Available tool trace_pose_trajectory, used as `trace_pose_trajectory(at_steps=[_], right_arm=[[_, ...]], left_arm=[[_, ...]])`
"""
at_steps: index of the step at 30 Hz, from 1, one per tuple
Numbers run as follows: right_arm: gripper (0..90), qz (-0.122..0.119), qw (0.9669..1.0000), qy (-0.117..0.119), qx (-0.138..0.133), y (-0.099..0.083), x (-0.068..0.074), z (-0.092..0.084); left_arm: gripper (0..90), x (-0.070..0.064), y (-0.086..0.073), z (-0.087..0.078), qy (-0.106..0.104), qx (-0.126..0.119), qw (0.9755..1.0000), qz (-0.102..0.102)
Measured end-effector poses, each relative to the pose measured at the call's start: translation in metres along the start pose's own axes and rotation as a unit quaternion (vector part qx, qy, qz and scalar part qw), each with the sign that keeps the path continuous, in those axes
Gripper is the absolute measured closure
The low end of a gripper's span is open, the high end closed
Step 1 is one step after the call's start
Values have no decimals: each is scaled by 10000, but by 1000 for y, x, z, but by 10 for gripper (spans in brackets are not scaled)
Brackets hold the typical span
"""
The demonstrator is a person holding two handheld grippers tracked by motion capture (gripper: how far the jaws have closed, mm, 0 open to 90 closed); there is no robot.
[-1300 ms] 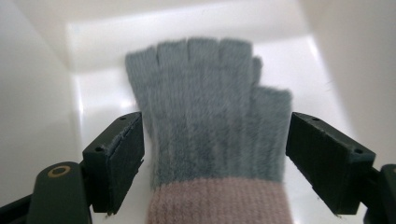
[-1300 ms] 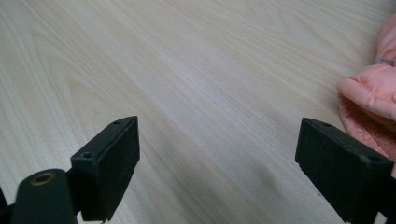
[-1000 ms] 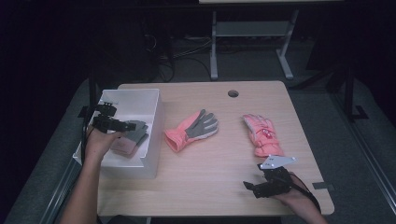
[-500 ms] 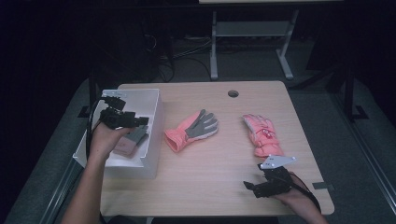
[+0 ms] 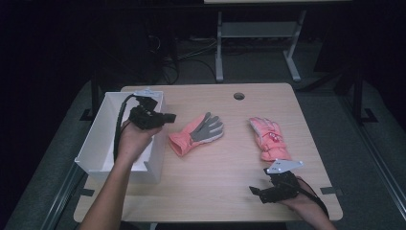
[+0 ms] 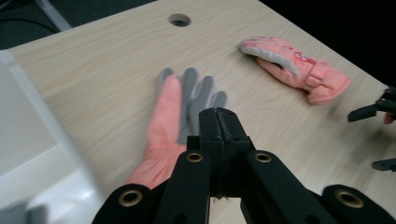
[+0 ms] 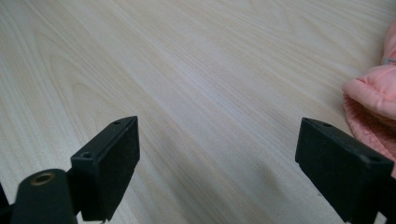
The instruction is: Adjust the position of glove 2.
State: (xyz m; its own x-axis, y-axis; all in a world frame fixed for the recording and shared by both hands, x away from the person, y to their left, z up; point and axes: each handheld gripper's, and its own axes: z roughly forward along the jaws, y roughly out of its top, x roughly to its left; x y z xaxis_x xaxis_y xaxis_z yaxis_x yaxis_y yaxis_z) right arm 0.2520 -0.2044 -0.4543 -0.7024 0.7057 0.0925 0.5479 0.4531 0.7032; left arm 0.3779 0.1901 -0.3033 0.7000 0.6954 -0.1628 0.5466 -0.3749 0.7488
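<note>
Left gripper (image 5: 165, 116) has lifted out of the white bin (image 5: 98, 143) toward the table's middle; jaws just closed, now pressed together, holding nothing. Grey-palmed glove (image 5: 197, 132) lies just beyond, cuff partly hidden in left gripper view. Right gripper (image 5: 256, 193) rests wide open, empty, near pink glove (image 5: 269, 140).

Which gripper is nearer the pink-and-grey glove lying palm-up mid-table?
Left. The left gripper, fingers shut and empty, hovers at the white bin's rim just beside the pink-and-grey glove. The right gripper, open, sits at the table's near edge, closer to the other pink glove.
</note>
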Motion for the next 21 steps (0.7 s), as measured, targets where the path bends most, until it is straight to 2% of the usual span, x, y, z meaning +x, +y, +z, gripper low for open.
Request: trace_pose_trajectory(at_steps=[4,8,12,15,18,21], right_arm=[[135,-20,10000,4,-3,0,0,0],[135,-10,10000,5,21,0,-1,-1],[135,-16,10000,14,17,0,-1,-1],[135,-14,10000,19,11,0,0,-1],[135,-16,10000,24,-5,-1,-1,-1],[135,7,10000,29,-16,-1,-1,-1]], left_arm=[[896,-15,8,18,-11,69,9999,80],[896,-29,14,38,-88,263,9994,210],[896,-37,16,58,-106,330,9991,254],[897,-38,16,75,-114,422,9987,277],[897,-37,13,92,-20,529,9981,304],[897,-34,8,106,98,592,9980,217]])
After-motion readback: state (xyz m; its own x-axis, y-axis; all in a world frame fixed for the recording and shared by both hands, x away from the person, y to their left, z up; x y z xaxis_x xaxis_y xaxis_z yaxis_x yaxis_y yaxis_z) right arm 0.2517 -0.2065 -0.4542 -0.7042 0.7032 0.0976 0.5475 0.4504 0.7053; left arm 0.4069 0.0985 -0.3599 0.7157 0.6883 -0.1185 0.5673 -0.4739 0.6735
